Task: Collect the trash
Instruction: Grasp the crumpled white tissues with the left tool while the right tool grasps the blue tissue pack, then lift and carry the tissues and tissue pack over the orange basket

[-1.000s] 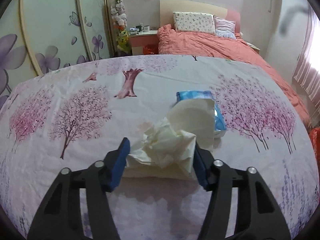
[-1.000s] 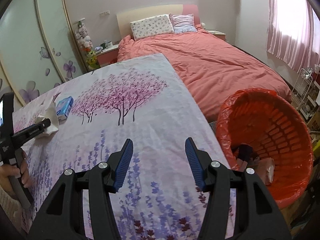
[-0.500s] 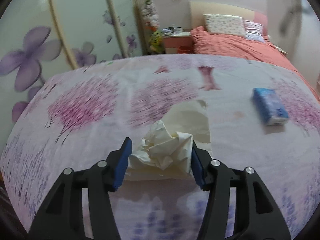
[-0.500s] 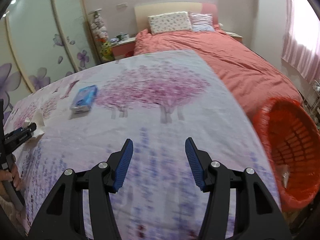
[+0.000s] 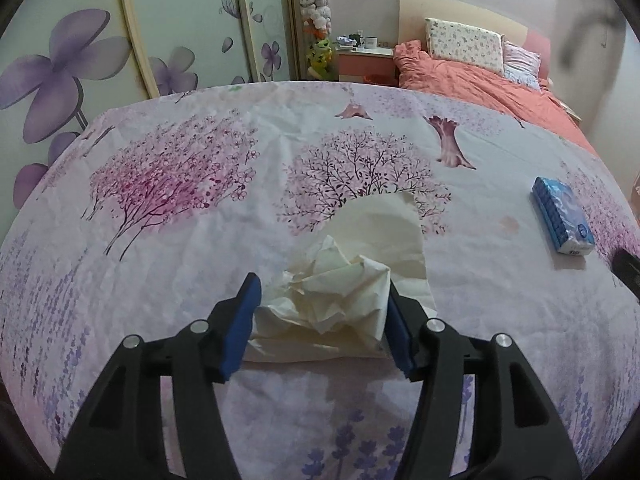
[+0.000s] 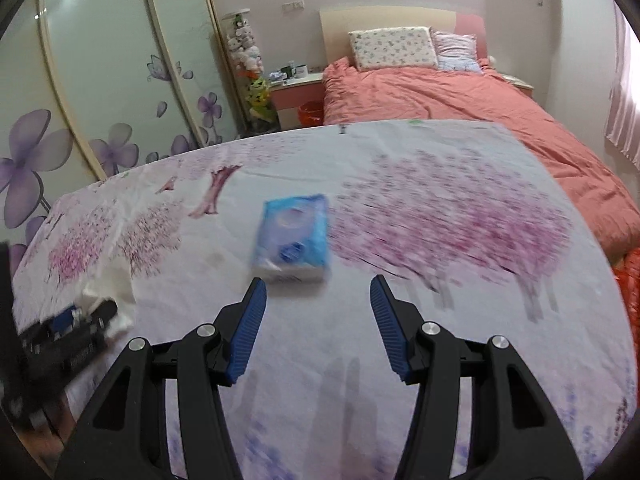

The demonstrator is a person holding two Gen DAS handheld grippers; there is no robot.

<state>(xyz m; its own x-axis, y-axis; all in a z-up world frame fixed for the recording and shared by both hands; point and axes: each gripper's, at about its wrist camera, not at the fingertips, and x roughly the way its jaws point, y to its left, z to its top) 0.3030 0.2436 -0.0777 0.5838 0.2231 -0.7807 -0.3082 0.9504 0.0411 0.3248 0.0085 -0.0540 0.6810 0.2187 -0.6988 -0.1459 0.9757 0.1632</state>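
While our left gripper (image 5: 322, 312) stays clamped on soft, feather-light crumpled tissue (image 5: 332, 296), our right gripper (image 6: 316, 320) hangs apart.

Bedroom — bed (image 6: 440, 92), wardrobe (image 5: 120, 40)

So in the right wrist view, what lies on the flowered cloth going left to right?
Left gripper with crumpled paper in its jaws → blue tissue pack → orange basket, only its edge showing at the far right.
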